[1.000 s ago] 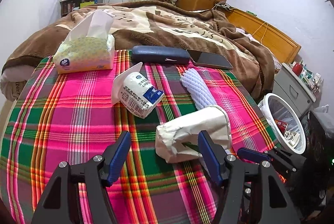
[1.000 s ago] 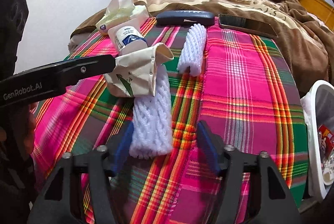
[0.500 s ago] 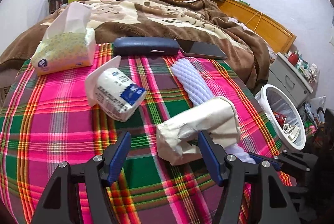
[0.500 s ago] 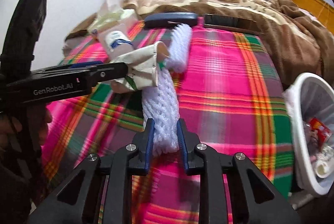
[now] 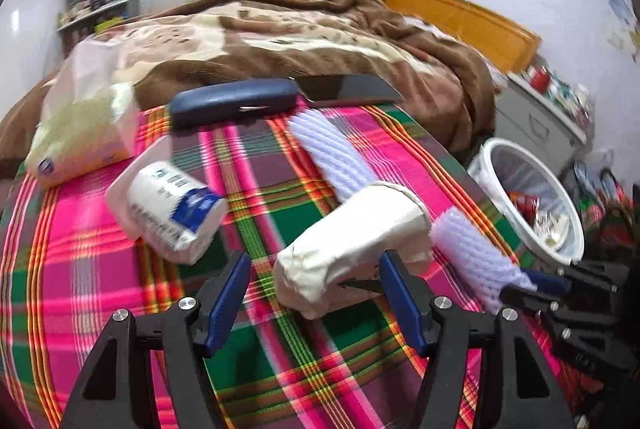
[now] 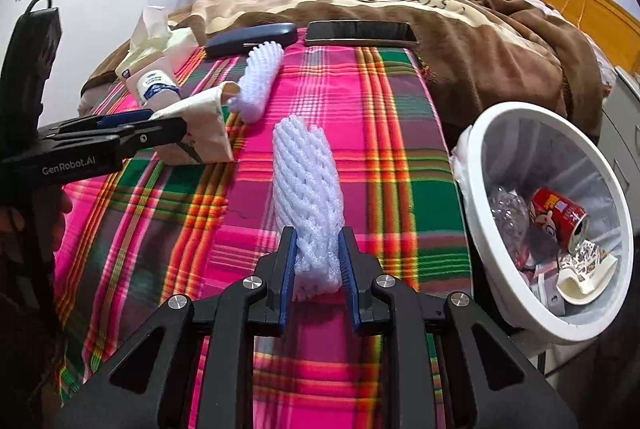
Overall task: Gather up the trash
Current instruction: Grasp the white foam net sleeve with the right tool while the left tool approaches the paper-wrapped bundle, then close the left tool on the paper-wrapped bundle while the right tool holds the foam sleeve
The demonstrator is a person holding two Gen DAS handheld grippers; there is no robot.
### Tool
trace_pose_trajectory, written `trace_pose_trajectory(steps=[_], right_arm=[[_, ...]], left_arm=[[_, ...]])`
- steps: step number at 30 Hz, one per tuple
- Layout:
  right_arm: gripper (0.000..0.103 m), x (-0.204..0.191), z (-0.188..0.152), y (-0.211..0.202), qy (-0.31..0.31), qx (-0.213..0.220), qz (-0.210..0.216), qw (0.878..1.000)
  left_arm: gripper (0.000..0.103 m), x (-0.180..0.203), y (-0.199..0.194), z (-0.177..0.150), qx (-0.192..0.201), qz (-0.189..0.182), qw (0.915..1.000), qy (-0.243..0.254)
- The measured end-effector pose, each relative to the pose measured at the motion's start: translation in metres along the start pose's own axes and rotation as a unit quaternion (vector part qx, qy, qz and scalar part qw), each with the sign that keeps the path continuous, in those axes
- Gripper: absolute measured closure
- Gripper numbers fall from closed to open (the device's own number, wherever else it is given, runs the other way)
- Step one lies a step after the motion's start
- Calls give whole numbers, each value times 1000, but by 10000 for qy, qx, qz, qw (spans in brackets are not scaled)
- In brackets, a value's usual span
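My right gripper (image 6: pixel 317 261) is shut on a white foam net sleeve (image 6: pixel 306 189) and holds it just above the plaid cloth; it also shows in the left wrist view (image 5: pixel 476 253). My left gripper (image 5: pixel 316 293) is open, with a crumpled cream paper cup (image 5: pixel 352 245) lying between its fingers; the cup also shows in the right wrist view (image 6: pixel 204 125). A second foam sleeve (image 6: pixel 260 77) lies further back. A white trash bin (image 6: pixel 484 149) with a red can (image 6: pixel 558 213) inside stands to the right of the table.
On the plaid cloth (image 6: pixel 380 133) lie a white wipes pack (image 5: pixel 172 209), a tissue box (image 5: pixel 84 133), a dark blue glasses case (image 5: pixel 236 101) and a phone (image 6: pixel 360 31). A bed with a brown blanket (image 6: pixel 400 1) lies behind.
My right gripper closed on the foam sleeve, lifted it and swung it right toward the bin. My left gripper stayed open around the paper cup and turned slightly right.
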State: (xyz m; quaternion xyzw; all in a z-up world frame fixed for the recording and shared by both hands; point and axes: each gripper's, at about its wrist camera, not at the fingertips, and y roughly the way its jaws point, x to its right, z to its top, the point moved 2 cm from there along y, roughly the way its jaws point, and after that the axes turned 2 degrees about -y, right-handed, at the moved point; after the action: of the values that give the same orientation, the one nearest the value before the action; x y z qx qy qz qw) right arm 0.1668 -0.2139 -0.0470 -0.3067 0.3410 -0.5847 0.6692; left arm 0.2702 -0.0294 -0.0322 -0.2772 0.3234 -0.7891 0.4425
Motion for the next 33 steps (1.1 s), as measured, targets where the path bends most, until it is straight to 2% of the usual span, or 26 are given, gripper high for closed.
trace_pose_trajectory(steps=[7,15,18,22,29,33], right_arm=[[81,2,-1,1,6,-2,72,10000],[81,6,-3,0,46,25,118,9999],[81,7,-4,1,73,36,142,9999],[81,8,-5,1,111,49,174,9998],[81,9,-6,1,163,70,215,9996],[81,10,-7,1,203,97,249,9994]], left_arm=[[34,21,14,2,-220,91,9973,699],[34,26,26,1,-354,-13,9971,668],[38,27,28,-1,-387,58,9971,652],[52,29,27,-2,-390,75,9972,638],[61,31,24,-6,-356,55,9977,572],[63,31,20,-10,-311,34,9985,446]])
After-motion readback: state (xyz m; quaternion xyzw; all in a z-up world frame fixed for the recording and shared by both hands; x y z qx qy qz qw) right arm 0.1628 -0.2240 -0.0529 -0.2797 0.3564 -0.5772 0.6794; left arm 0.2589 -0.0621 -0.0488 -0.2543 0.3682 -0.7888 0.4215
